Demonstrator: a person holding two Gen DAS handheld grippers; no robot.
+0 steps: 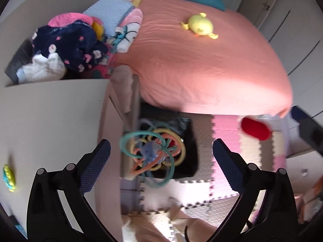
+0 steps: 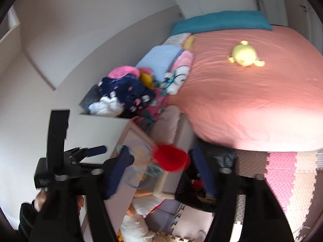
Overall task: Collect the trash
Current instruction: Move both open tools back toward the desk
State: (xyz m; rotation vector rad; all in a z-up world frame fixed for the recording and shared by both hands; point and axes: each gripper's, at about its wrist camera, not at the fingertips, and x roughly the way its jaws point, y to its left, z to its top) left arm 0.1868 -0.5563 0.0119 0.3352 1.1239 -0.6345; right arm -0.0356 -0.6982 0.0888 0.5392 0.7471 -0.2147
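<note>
The left gripper (image 1: 161, 144) hung with its fingers spread wide, and neither finger touched the ring toy (image 1: 153, 153) that sat in the gap between them. The toy appeared to be in the air, directly over the black bin (image 1: 188, 133) that stood on the foam floor mat (image 1: 226, 125) at the foot of the bed (image 1: 201, 60), beside a pale cabinet (image 1: 60, 121). That placement suggested a drop: the wide fingers and the bin straight below fit a release and not a carry.

The right gripper (image 2: 161, 151) was also spread wide. A red thing (image 2: 170, 157) lay in its gap, narrower than the opening and heavily blurred; whether it brushed the right-hand finger could not be told. It too hung above the bin's (image 2: 189, 187) side of the floor, likely for the same reason.

The toy was a roundish cluster of loops with no clear long axis. Its blue hub faced the left camera, and its loops fanned outward, the largest teal ones to the left and downward. The red thing looked oval. In the left view (image 1: 255, 128) its long axis ran across the picture, dipping slightly to the right. Its open or closed end could not be made out.
</note>
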